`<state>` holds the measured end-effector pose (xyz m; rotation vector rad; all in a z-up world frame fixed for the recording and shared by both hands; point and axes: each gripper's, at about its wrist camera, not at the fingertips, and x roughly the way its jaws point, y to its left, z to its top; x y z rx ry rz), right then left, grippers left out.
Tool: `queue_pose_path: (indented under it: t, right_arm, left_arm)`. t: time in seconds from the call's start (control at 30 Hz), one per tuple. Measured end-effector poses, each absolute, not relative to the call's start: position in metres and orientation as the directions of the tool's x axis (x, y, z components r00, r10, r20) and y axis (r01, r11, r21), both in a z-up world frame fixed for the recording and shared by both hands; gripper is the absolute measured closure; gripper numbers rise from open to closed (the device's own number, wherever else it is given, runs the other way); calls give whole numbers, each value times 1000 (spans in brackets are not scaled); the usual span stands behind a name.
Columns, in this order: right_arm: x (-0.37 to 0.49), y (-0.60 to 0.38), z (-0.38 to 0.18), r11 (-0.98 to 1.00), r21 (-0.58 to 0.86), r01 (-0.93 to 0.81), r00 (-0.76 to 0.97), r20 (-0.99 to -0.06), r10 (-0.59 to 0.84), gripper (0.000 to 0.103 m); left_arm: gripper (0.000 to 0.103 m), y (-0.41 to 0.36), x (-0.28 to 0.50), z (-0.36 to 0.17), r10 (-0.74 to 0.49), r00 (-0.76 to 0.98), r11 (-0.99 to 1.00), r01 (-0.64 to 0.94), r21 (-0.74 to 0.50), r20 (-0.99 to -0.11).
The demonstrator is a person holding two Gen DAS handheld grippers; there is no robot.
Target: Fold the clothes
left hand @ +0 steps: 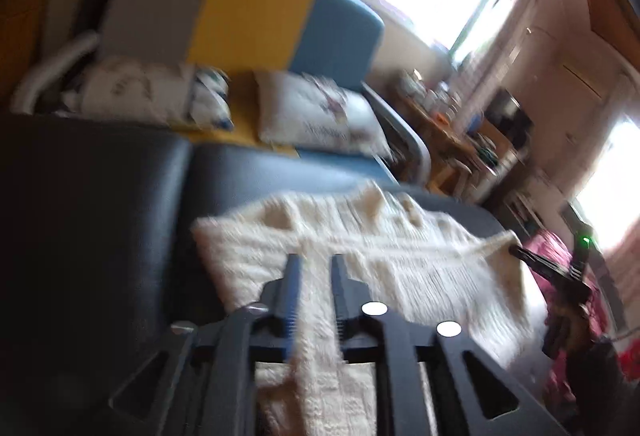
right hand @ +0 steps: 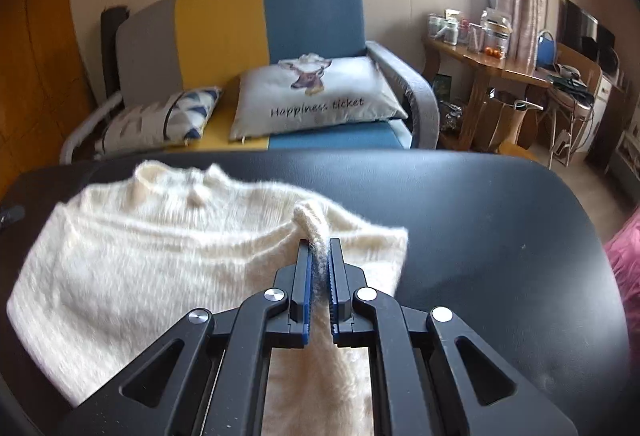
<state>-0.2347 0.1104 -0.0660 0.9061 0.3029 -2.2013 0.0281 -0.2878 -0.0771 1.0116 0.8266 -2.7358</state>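
The cream knitted sweater (right hand: 168, 244) lies spread on the black desk (right hand: 500, 220), neck end at the far side, hem hanging toward the near edge. The right tool (right hand: 320, 256) is pressed together on a bunched fold of the knit, with wool squeezed between its blue pads. That pinch sits on the sweater's right edge, and I'd say it is held there so the side can be carried across the body for a fold.

The left wrist view is smeared with blur. The left tool (left hand: 316, 268) has its jaws a little apart, with a strip of the sweater (left hand: 360, 236) running up between them. The pads don't seem to press on it, so it reads as a loose straddle, not a grip. Off to the right in that view, the right tool (left hand: 520, 251) shows as a dark tip at the sweater's corner.

Both tools work the near half of the garment, so the fold looks only partly done.

There is writing beyond the desk. A white cushion (right hand: 316, 95) on the grey, yellow and blue sofa (right hand: 312, 7) carries a deer's head and the words "Happiness ticket". A triangle-patterned cushion (right hand: 168, 119) lies to its left. I can read nothing else.
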Motion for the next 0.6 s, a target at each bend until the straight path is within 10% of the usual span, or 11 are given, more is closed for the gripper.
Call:
queue_pose_path:
  t: [0.5,0.6]
  right_arm:
    - [-224,101,-91,-671,71,738,-417,-734,-536,96]
    - [-221,98,-92,-661,62,748,-412,-737,-536,96]
  left_arm:
    - [73,-301,-14,-128,274,-632,-826,231,-514,-725]
    - [97,-289,-9,-117,224,-669,-860,207,-467,-709]
